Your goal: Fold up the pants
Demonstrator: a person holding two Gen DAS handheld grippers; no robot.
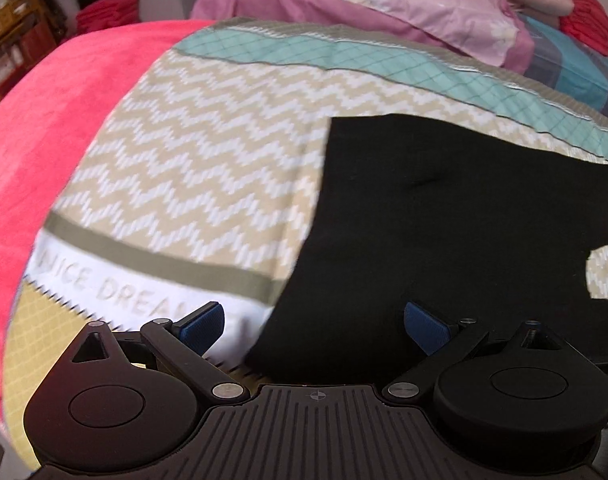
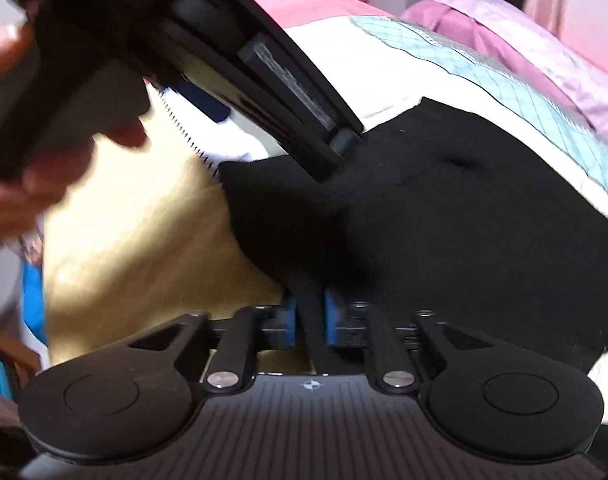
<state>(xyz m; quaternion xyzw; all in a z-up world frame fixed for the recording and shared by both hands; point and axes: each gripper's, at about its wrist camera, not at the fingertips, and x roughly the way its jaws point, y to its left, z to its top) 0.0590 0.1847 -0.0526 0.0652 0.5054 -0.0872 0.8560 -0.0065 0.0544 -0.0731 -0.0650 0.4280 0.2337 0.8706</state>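
Black pants [image 1: 444,232] lie spread on a bed, over a bedspread [image 1: 207,168] patterned in beige and white zigzags with a teal checked band at its far edge and a white strip lettered "NICE DREAM" nearer the camera.

In the left wrist view, the left gripper [image 1: 316,326] hovers above the near left edge of the pants with its jaws spread wide and nothing held; one blue pad [image 1: 201,326] sits over the white lettered strip, the other over the black cloth, so the garment's edge runs between them.

In the right wrist view, the right gripper [image 2: 308,320] has its jaws drawn close together on a narrow pinch of black fabric at the near edge of the pants [image 2: 444,220], the blue pads pressing the cloth from both sides. The rest of the garment stretches away to the far right, a small dimple showing in its surface. The body of the left gripper [image 2: 239,60] crosses the upper left of this view, held by the person's hand [image 2: 43,176], its tip just above the pants.

A pink blanket [image 1: 47,128] covers the bed's left side, and mauve pillows [image 1: 384,4] are stacked at the far end.
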